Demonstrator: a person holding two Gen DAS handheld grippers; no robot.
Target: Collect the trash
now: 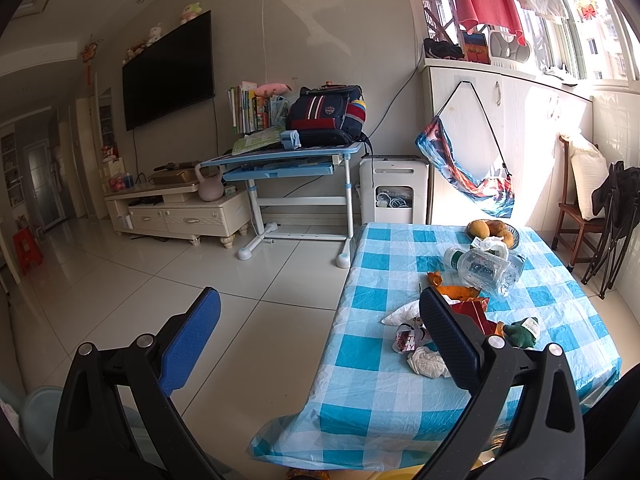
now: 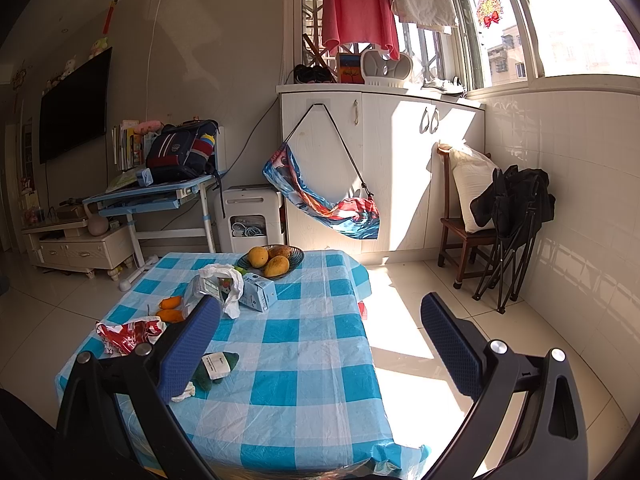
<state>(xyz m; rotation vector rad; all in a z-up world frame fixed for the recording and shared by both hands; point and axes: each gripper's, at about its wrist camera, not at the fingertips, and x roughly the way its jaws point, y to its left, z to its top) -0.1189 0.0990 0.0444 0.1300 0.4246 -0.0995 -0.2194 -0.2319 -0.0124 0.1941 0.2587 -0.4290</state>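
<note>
A table with a blue-and-white checked cloth (image 1: 380, 392) (image 2: 312, 380) holds the trash. Scattered on it are a clear plastic bottle (image 1: 484, 270), orange peels (image 1: 456, 292) (image 2: 170, 308), a red wrapper (image 1: 476, 312) (image 2: 128, 334), a crumpled tissue (image 1: 430, 362), a blue carton (image 2: 260, 292), a white plastic bag (image 2: 224, 284) and a green item with a white label (image 1: 522, 332) (image 2: 216, 364). My left gripper (image 1: 318, 296) is open at the table's left edge, holding nothing. My right gripper (image 2: 320, 302) is open above the near right part, also holding nothing.
A bowl (image 2: 298, 260) (image 1: 516, 236) of mangoes stands at the table's far end. Beyond are a blue desk (image 1: 280, 156) with a backpack, a TV cabinet (image 1: 180, 216), a white cupboard (image 2: 380, 160), a wooden chair (image 2: 460, 224) and a folded black chair (image 2: 512, 220). Tiled floor surrounds the table.
</note>
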